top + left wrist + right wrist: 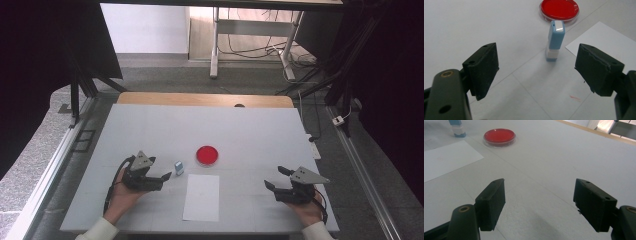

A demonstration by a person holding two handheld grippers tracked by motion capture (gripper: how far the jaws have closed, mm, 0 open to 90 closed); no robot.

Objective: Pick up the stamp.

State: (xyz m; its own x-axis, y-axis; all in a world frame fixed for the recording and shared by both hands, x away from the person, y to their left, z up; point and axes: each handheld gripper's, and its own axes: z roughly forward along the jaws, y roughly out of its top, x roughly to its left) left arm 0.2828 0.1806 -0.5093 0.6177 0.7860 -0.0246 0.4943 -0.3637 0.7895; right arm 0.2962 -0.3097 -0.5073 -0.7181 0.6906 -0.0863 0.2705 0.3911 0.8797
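Tipping risk: left gripper (pixel 161 176), jaws spread, could knock over the small upright blue-and-white plastic stamp (pixel 555 40).
Idle side: right gripper (pixel 278 178), jaws spread, empty.

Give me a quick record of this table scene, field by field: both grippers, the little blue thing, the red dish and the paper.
left gripper: open, empty, aimed at the stamp
right gripper: open, empty, over bare table
blue-and-white stamp: upright, ahead of the left gripper, apart from it
red dish: beyond the stamp, round, shallow
white sheet: flat, between the two hands
table: white surface
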